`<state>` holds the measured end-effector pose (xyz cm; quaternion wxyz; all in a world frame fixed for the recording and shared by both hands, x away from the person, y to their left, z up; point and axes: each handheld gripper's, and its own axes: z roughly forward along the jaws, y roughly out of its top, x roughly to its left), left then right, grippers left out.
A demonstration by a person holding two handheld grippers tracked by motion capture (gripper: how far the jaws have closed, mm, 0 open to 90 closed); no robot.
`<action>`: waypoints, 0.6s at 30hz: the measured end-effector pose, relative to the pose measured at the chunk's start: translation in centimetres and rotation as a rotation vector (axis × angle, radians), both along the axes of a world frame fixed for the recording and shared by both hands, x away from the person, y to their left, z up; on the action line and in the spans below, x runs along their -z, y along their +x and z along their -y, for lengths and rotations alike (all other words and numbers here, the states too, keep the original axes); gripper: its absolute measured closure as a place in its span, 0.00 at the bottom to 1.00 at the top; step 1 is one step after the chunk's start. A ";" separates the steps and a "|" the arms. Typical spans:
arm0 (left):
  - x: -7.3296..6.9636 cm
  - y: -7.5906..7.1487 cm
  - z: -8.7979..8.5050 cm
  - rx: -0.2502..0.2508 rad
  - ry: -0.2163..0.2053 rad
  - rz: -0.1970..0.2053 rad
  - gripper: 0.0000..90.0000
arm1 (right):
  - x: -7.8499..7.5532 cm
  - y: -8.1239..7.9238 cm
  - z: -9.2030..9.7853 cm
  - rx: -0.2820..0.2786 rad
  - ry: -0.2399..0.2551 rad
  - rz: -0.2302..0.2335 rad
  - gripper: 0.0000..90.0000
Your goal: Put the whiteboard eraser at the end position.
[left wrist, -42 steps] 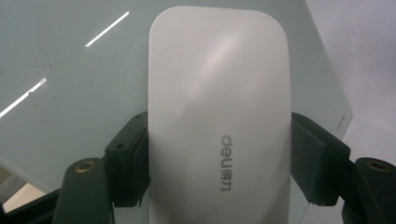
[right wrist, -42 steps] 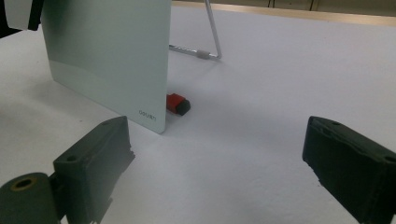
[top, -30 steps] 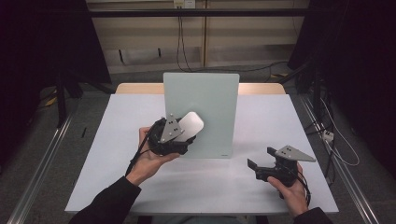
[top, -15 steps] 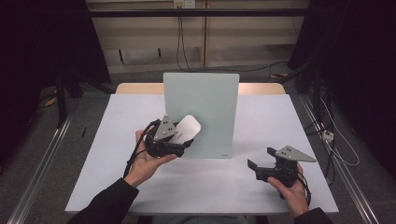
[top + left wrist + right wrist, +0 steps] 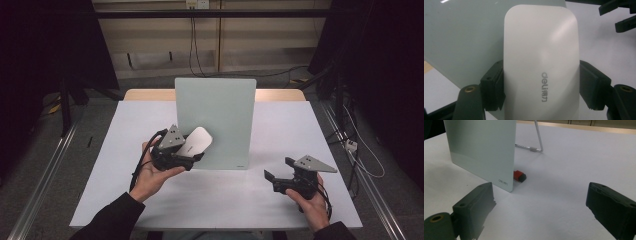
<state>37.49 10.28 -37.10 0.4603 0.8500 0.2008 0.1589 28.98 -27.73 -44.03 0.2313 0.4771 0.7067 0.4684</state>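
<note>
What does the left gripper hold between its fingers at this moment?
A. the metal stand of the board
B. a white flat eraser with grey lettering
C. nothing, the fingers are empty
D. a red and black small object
B: in the left gripper view the left gripper has its fingers pressed on both sides of the white eraser, in front of the glass board.

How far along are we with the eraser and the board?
Done: the left gripper is shut on the white eraser, lifted off the table. In hand: holding it at the upright board. Left: any wiping; I can't judge contact. The right gripper rests open, empty.
</note>
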 end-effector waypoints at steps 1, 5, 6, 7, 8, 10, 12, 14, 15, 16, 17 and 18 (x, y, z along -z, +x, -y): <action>0.1 0.0 0.0 0.002 0.000 -0.006 0.34 | 0.0 0.0 0.0 0.002 0.002 -0.001 0.09; 0.1 -0.2 -0.2 0.008 0.014 -0.019 0.34 | 0.0 -0.1 0.1 0.005 0.002 0.002 0.08; 0.1 -0.2 -0.2 0.011 0.005 -0.027 0.34 | 0.0 -0.1 0.1 0.005 0.002 0.001 0.08; 0.1 -0.3 -0.3 0.019 0.002 -0.034 0.34 | 0.0 -0.1 0.1 0.002 0.001 0.002 0.09; 0.0 -0.3 -0.2 0.021 -0.004 -0.040 0.34 | 0.0 -0.1 0.1 0.003 0.001 0.002 0.09; 0.0 -0.3 -0.3 0.036 -0.002 -0.051 0.34 | 0.0 -0.1 0.1 0.003 0.001 0.003 0.08; 0.0 -0.4 -0.2 0.034 0.000 -0.060 0.34 | 0.0 -0.2 0.1 -0.001 0.001 0.004 0.09; 0.2 -0.5 -0.2 0.055 0.026 -0.068 0.34 | 0.0 -0.3 0.1 -0.002 0.000 0.006 0.08; 0.3 -0.6 -0.1 0.068 0.036 -0.074 0.34 | 0.0 -0.3 0.2 0.000 0.001 0.007 0.08; 0.4 -0.8 0.0 0.079 0.054 -0.080 0.34 | 0.0 -0.3 0.2 0.001 0.001 0.006 0.08; 0.5 -0.9 0.2 0.092 0.075 -0.087 0.34 | 0.0 -0.3 0.2 0.000 0.001 0.006 0.08; 0.6 -1.0 0.4 0.106 0.088 -0.092 0.34 | 0.0 -0.3 0.2 -0.002 0.000 0.008 0.08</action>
